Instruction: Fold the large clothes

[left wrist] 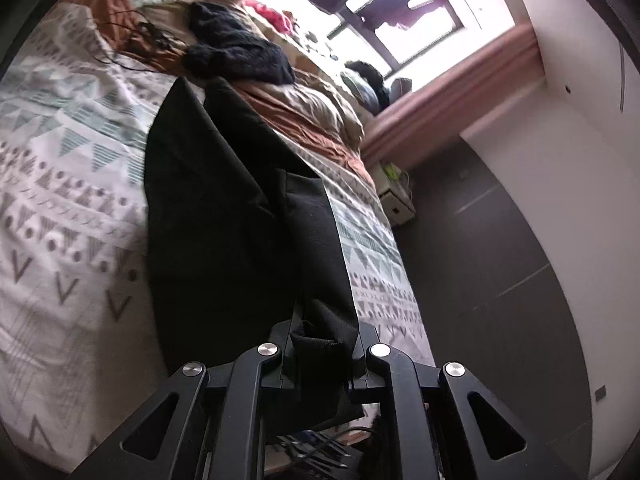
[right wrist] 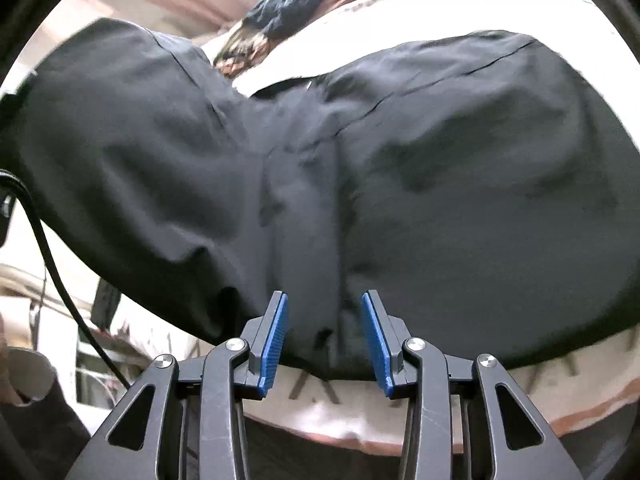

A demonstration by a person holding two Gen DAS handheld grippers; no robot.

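A large black garment [left wrist: 208, 208] lies lengthwise on the patterned bedcover [left wrist: 60, 200]. In the left wrist view one end of it rises off the bed, bunched between the fingers of my left gripper [left wrist: 322, 340], which is shut on it; the cloth hides the pads. The right wrist view shows the same black garment [right wrist: 440, 184] spread wide, with a seam running down its middle. My right gripper [right wrist: 324, 308] stands open at its near hem. Its blue pads [right wrist: 274, 344] are apart on either side of the seam and do not press the cloth.
A dark knitted garment [left wrist: 236, 52] and a brown blanket [left wrist: 304, 120] lie further up the bed. The bed's right edge drops to a dark floor [left wrist: 500, 260] beside a white bedside box [left wrist: 394, 196]. A black cable [right wrist: 52, 264] hangs at the left of the right wrist view.
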